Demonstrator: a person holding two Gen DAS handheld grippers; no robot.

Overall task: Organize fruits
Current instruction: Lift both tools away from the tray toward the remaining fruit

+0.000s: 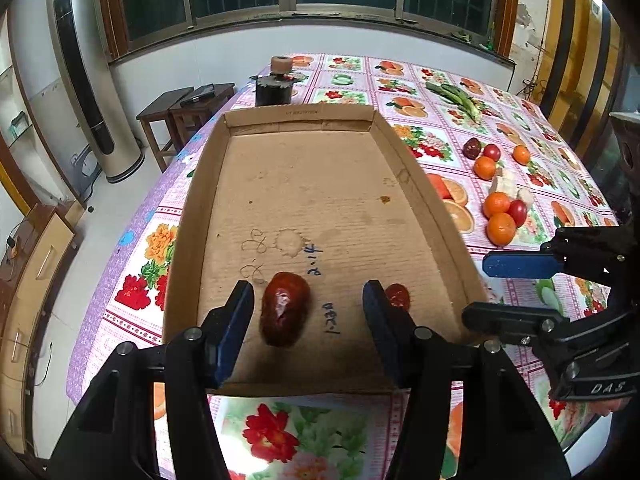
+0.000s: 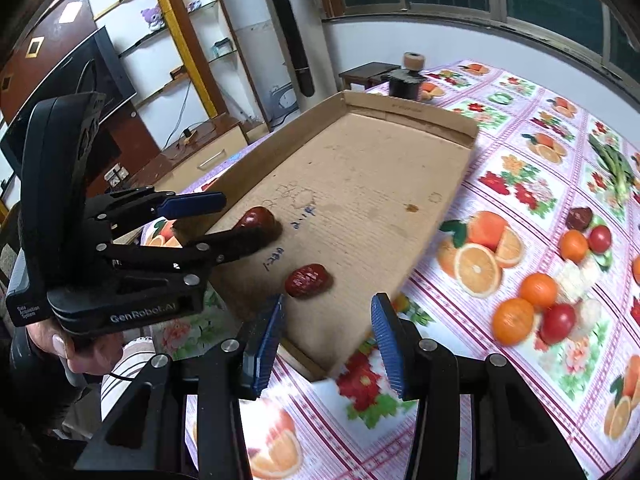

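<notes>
A shallow cardboard tray lies on the flowered tablecloth; it also shows in the right wrist view. Two red dates lie in its near end: one between my left gripper's open fingers, the other just right of the right finger. In the right wrist view these dates are at left and centre. My right gripper is open and empty, over the tray's near corner. Oranges, cherry tomatoes and another date lie right of the tray.
Green vegetables lie at the table's far right. A black cylinder with a tape roll stands behind the tray. White cauliflower pieces sit among the fruit. Wooden stools and a standing air conditioner are left of the table.
</notes>
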